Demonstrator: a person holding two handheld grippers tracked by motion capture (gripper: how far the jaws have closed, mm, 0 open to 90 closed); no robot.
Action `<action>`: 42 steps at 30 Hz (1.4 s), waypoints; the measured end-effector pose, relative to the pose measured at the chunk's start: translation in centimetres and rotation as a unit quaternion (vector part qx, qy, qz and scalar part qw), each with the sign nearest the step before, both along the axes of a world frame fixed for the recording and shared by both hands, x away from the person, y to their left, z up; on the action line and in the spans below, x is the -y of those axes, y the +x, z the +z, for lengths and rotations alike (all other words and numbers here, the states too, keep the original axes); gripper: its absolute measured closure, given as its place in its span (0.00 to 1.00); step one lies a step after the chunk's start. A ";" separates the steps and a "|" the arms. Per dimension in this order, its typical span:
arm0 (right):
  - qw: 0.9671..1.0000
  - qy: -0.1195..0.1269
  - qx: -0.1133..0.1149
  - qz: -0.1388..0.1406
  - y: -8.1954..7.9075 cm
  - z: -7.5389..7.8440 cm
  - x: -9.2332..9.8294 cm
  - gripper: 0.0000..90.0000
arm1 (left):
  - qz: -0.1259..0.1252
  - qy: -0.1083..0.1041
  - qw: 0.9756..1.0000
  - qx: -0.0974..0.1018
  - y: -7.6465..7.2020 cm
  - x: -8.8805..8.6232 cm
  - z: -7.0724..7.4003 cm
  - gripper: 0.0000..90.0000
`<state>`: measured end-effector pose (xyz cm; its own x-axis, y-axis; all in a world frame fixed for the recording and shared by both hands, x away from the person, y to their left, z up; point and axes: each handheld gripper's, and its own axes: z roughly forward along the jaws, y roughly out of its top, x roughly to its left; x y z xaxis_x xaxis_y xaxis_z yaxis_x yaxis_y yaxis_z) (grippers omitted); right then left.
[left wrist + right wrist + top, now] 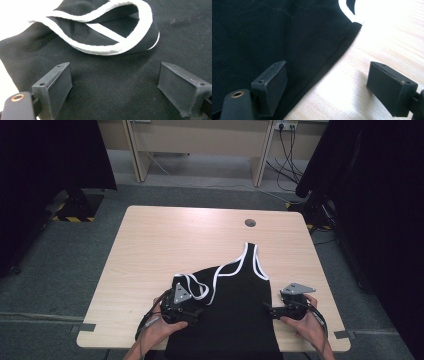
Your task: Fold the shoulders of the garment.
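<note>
A black tank top (235, 305) with white trim lies on the near half of the wooden table (165, 240), its hem hanging over the front edge. One strap (248, 255) points away from me. The other strap (105, 47) is folded over into a loop on the fabric. My left gripper (192, 314) sits at the garment's left side, and in its own view it (113, 72) stands open just above the black cloth, below the folded strap. My right gripper (268, 310) is at the right side seam. It (327, 66) is open, straddling the seam (332, 62), one jaw over cloth, one over wood.
A small round cable hole (250, 223) sits near the table's far edge. Bare wood spreads across the far half and left side. Dark curtains (45, 160) hang at both sides, and a desk frame (200, 140) with cables stands behind.
</note>
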<state>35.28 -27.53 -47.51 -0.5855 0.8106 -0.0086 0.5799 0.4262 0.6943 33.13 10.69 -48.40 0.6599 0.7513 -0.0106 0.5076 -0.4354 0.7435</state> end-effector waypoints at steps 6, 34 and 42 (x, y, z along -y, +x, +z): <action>1.000 0.015 0.009 -0.004 1.3 0.5 -0.4 0.21 | 0.000 0.000 1.000 0.000 0.0 0.0 0.0 0.12; 0.999 0.022 -0.021 -0.033 13.9 1.0 -4.7 0.28 | -0.013 0.006 1.000 -0.008 0.0 0.2 -0.1 0.03; 0.999 0.022 -0.016 -0.023 15.5 0.5 -5.0 0.51 | -0.013 0.005 1.000 -0.009 0.0 0.2 -0.1 0.03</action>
